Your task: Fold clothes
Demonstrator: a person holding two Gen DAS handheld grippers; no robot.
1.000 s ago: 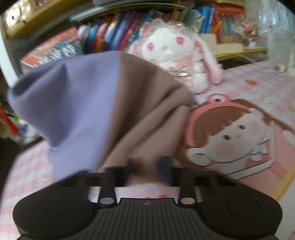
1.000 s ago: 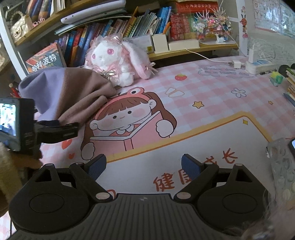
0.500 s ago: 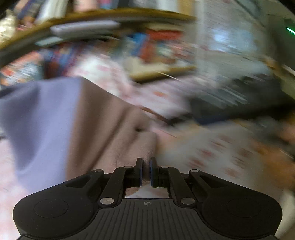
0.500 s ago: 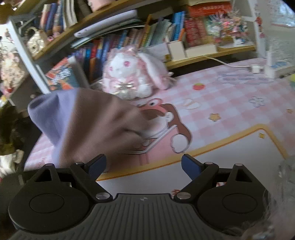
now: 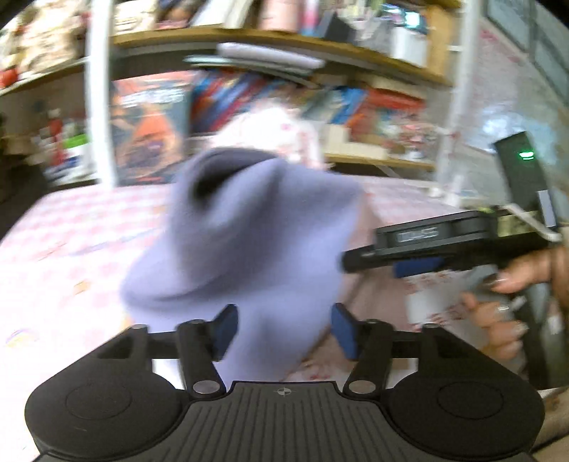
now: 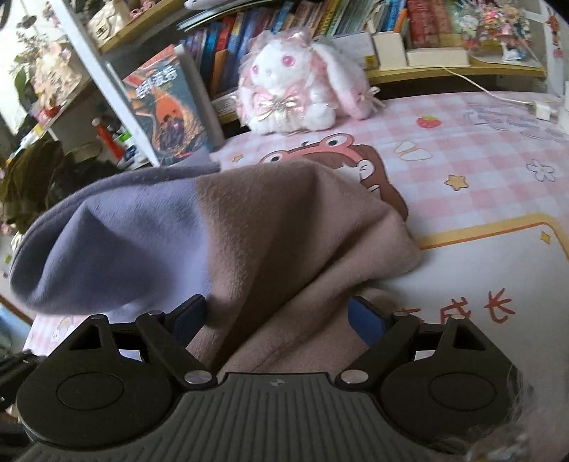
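Currently both grippers stand wide, nothing clamped. Left gripper (image 5: 282, 330): blue pads apart, lavender part of the two-tone fleece garment (image 6: 220, 241) bunched up between and ahead of them, contact unclear since that view is motion-blurred. Right gripper (image 6: 275, 320): pads apart, mauve-brown half of the garment lies between them and spills toward the camera body. Garment sits heaped on the desk mat (image 6: 490, 177), pink check with a cartoon girl print (image 6: 370, 170) partly covered by the cloth, cream panel with red characters at the near right. White-pink plush rabbit (image 6: 298, 81) stands at the back of the mat against a bookshelf (image 6: 320, 21) packed with books; one book faces out at left. White cable and charger at far right. In the left view a person's hand (image 5: 512, 302) grips the right gripper's handle
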